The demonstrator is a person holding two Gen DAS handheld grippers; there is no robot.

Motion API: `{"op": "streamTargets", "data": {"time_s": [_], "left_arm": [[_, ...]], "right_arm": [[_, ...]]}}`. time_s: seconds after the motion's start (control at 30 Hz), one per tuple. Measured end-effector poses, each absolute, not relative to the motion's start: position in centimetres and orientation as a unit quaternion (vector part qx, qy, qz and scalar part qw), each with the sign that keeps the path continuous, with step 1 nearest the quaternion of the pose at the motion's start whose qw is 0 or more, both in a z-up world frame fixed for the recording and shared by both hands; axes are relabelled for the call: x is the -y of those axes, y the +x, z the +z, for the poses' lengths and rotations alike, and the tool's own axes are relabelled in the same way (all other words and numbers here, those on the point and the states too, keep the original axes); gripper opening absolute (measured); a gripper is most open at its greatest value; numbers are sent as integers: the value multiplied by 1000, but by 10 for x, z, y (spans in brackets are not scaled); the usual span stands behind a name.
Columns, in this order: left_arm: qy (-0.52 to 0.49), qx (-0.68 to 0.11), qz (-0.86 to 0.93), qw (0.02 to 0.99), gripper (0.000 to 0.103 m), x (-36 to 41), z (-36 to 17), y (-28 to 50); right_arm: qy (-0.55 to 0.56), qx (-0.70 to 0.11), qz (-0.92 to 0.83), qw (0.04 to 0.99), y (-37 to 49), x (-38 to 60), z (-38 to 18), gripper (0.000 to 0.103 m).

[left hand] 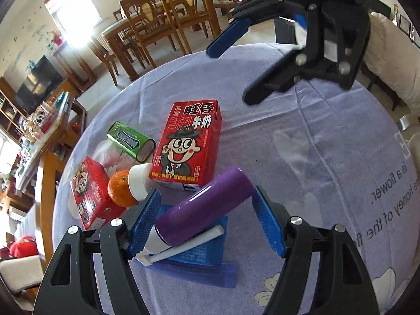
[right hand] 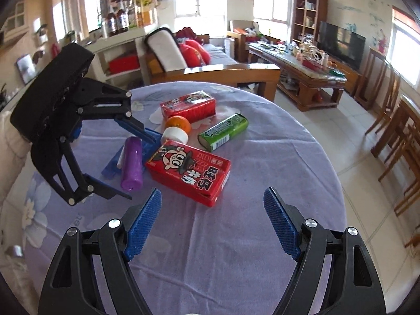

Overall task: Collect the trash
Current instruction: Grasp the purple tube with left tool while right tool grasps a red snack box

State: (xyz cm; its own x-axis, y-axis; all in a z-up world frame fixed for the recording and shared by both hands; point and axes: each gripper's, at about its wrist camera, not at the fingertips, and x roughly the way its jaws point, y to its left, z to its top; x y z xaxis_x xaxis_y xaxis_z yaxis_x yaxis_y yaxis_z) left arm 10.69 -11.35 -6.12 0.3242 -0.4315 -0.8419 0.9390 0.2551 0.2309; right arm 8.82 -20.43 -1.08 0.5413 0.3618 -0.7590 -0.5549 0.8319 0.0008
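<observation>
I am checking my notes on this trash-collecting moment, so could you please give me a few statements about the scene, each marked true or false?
1. The left gripper has its jaws open around the purple bottle, pads not pressing. True.
2. The right gripper holds the large red carton. False: its jaws are open and empty, short of the carton.
3. The orange lies beside a white cap. True.
4. The green gum pack stands upright. False: it lies on its side on the purple tablecloth.

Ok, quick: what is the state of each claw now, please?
Left claw: open, its fingers either side of the purple roll, not pressing it.
Right claw: open, holding nothing.
</observation>
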Motion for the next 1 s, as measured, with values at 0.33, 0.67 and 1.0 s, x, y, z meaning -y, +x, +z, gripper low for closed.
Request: {"op": "streamTargets", "data": {"time_s": [0.33, 0.67, 1.0], "left_arm": [[328, -363, -472, 733, 47, 94, -52, 110], [310, -367, -443, 756, 46, 82, -55, 106], [291, -382, -420, 770, 45, 71, -57, 100]], "right_arm": [[-190, -387, 305, 849, 120, 171, -25, 79], [-231, -414, 342, 812, 143, 141, -32, 79], [-220, -442, 356, 793, 151, 126, -37, 61]]}}
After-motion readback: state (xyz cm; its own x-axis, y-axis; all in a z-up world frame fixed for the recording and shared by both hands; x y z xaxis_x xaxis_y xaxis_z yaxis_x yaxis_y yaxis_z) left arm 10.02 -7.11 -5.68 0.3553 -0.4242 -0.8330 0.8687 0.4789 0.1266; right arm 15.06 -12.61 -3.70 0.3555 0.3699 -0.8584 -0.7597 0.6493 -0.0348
